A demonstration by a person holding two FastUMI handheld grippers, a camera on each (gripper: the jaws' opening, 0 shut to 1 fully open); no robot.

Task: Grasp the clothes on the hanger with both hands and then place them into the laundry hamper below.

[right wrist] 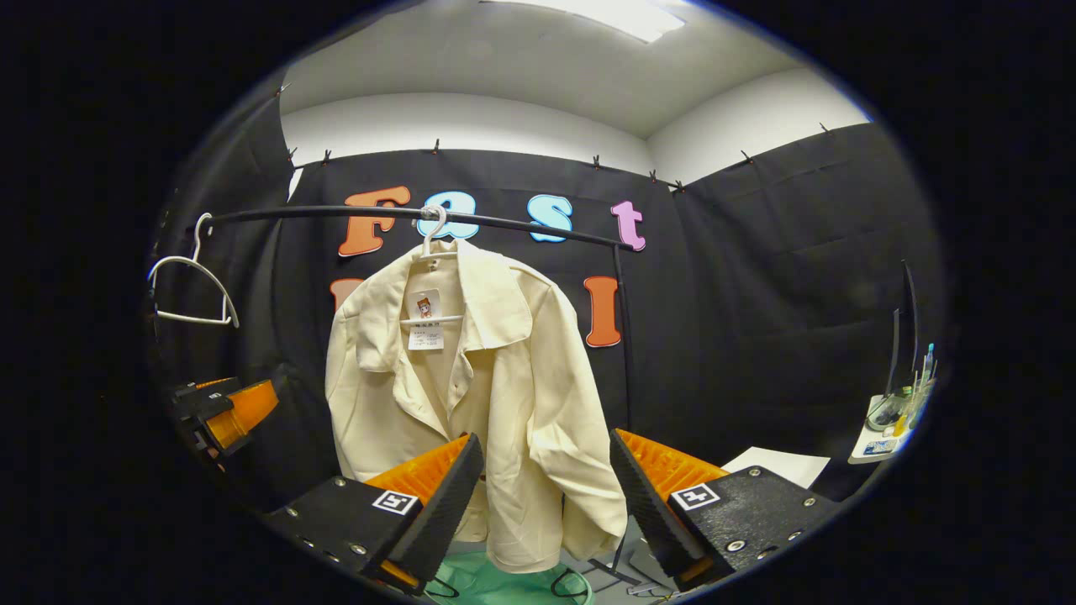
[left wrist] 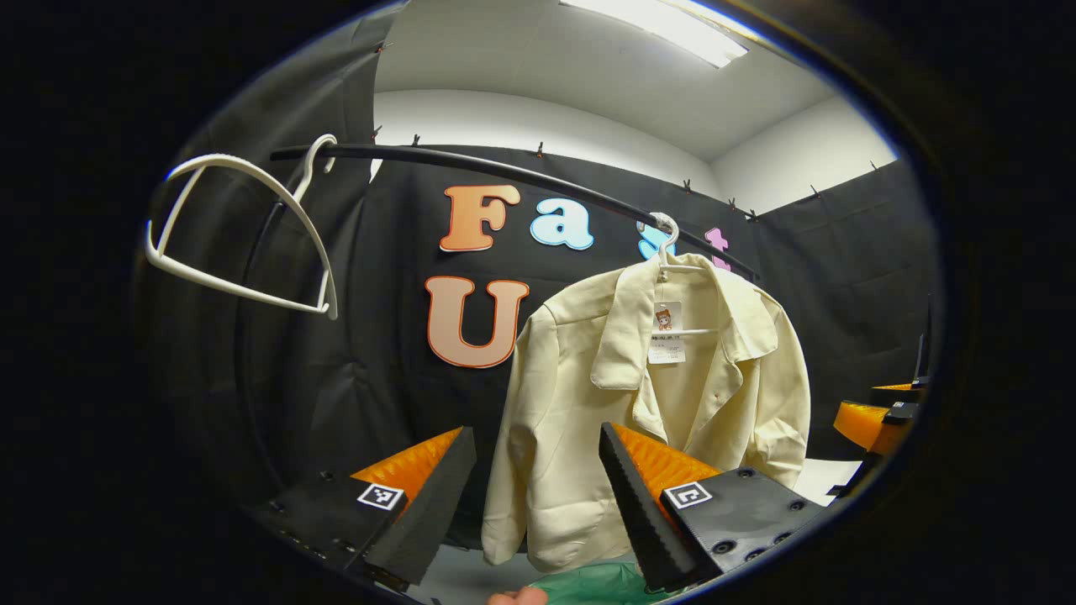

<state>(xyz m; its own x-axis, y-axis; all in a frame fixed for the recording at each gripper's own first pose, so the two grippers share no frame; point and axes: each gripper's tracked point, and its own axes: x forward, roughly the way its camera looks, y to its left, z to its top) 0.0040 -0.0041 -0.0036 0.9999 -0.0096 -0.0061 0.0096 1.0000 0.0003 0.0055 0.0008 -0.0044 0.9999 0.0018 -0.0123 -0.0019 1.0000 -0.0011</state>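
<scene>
Left tongs [left wrist: 538,496] are spread wide w/ nothing in them; right tongs [right wrist: 546,496] too. Both sit near the cream jacket [left wrist: 639,403], not touching. It hangs on its hanger [left wrist: 668,244] on the rail [left wrist: 504,172]. The green hamper [right wrist: 496,584] is right below. Risk: pull down hard & the collar snags, or only one sleeve gets pinched & it slips past the hamper.
</scene>
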